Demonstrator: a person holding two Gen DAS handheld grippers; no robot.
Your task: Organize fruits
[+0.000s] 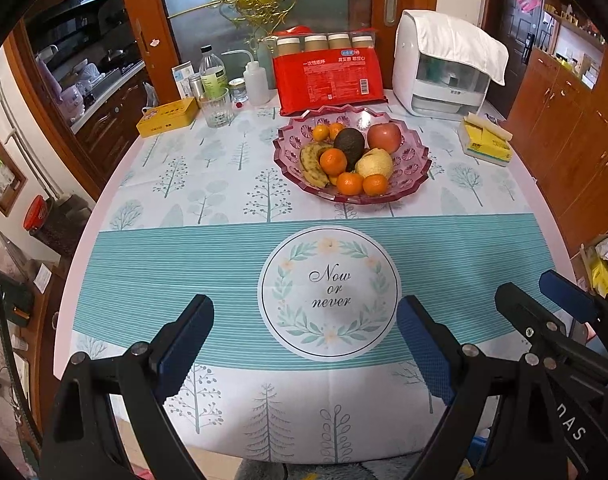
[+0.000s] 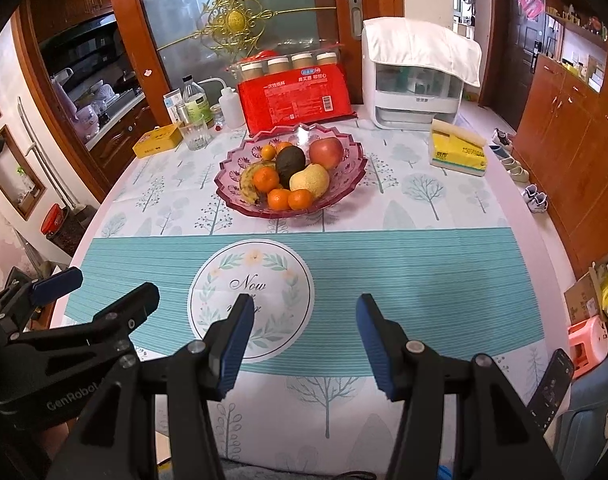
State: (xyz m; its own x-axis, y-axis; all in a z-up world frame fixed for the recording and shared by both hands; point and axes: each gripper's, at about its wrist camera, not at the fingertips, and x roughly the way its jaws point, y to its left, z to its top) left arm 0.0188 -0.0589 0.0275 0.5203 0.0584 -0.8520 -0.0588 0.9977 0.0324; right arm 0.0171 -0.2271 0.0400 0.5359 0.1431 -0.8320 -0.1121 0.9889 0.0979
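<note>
Both tools sit nearest, over bench's near edge: left tool [image 1: 304, 344] spread wide w/ nothing between, right tool [image 2: 304, 344] spread narrower, also empty. Fruits already piled in pink bowl [image 1: 414, 162] mid-bench, well apart from tools: oranges, avocado [image 1: 350, 144], apple [image 1: 384, 138], pear, bananas. Looks done or not begun; can't tell

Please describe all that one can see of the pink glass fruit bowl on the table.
The fruit bowl is wide and shallow, of translucent pink glass as it looks, with a zigzag rim and pressed round patterns in its wall. It stands upright on the tree-printed tablecloth, toward the far side of the table, just in front of a red package. Inside lie an apple, an avocado, a pear, bananas and several mandarins. Neither gripper touches it.
</note>
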